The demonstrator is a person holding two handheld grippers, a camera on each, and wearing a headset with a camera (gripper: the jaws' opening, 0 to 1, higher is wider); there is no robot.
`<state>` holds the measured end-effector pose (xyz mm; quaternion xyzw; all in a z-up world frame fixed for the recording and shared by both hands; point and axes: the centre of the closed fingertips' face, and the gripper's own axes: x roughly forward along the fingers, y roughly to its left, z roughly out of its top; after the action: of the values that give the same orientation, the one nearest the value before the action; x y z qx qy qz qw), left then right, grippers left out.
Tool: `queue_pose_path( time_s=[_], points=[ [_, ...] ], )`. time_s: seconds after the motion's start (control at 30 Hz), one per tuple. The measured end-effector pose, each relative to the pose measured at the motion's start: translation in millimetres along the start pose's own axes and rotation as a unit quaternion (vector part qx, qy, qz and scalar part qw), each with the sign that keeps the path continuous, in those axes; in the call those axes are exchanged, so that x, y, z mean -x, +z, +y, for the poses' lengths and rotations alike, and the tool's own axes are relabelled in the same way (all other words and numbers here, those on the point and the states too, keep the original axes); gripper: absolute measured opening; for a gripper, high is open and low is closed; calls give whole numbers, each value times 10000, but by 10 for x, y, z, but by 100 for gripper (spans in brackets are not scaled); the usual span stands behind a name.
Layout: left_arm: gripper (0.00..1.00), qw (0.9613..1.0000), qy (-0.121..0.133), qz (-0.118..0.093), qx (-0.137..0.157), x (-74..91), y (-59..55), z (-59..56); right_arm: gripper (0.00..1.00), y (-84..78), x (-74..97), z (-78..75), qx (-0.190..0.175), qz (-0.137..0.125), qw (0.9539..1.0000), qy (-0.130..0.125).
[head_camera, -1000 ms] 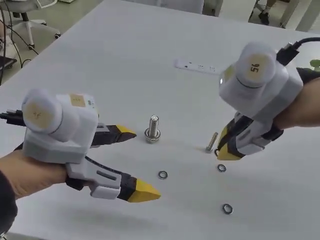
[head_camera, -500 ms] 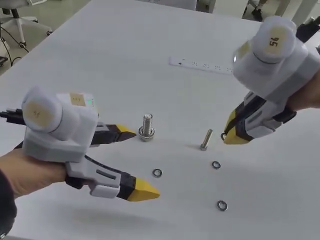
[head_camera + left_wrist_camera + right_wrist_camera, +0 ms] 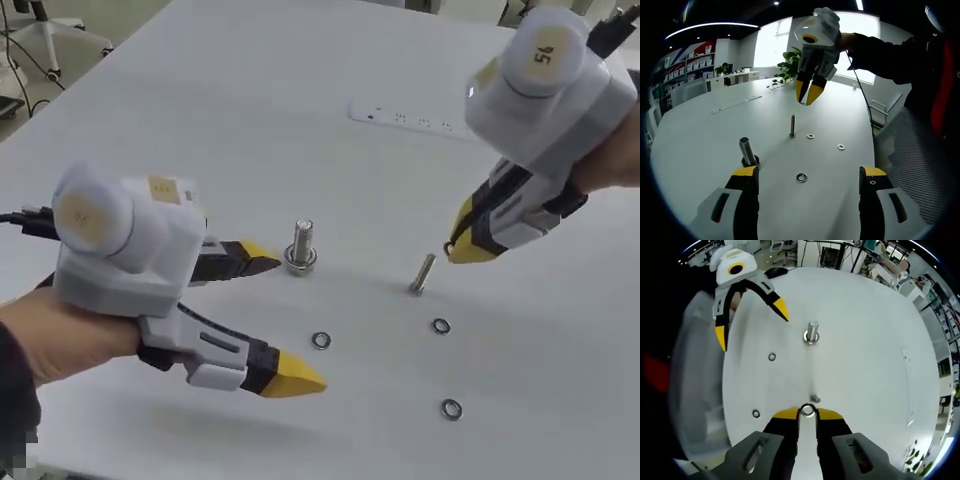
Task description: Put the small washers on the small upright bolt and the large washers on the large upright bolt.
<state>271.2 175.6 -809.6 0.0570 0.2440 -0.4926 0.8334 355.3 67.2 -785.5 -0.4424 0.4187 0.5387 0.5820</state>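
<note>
White tabletop (image 3: 200,100), one washer (image 3: 808,410) pinched near the small bolt (image 3: 422,273)

At the left of the head view, the left gripper (image 3: 285,320) hangs low over the table. Its yellow-tipped jaws are spread wide and grasp nothing. Just past its upper tip the large bolt (image 3: 301,245) stands upright. A wider ring sits at the bolt's foot; whether that is a washer or the bolt's own head cannot be told. A loose washer (image 3: 321,340) lies flat on the table between the bolt and the lower jaw tip.

Further right the small bolt stands on its head. A second loose washer (image 3: 441,326) lies just beside it on the person's side, and a third loose washer (image 3: 452,408) lies nearer the table's near edge.

At the right, the right gripper (image 3: 465,250) is raised off the table with its jaws drawn almost together on the washer. In the right gripper view the ring sits between the yellow tips, with the small bolt's top just beyond it. The left gripper view shows the tips above the bolt and clear of it. A white strip (image 3: 420,120) lies far back.
</note>
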Motion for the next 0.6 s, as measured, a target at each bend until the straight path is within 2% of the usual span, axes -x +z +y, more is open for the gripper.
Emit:
queue_pose_path(
  time_s=[0.43,0.6],
  points=[
    [82,10000,-8,5,33,-12,-17,6,14,29,-169,-87,125,149,9997,144],
    [82,10000,4,7,53,-8,-23,19,14,11,-210,-68,141,218,9995,201]
  ],
)
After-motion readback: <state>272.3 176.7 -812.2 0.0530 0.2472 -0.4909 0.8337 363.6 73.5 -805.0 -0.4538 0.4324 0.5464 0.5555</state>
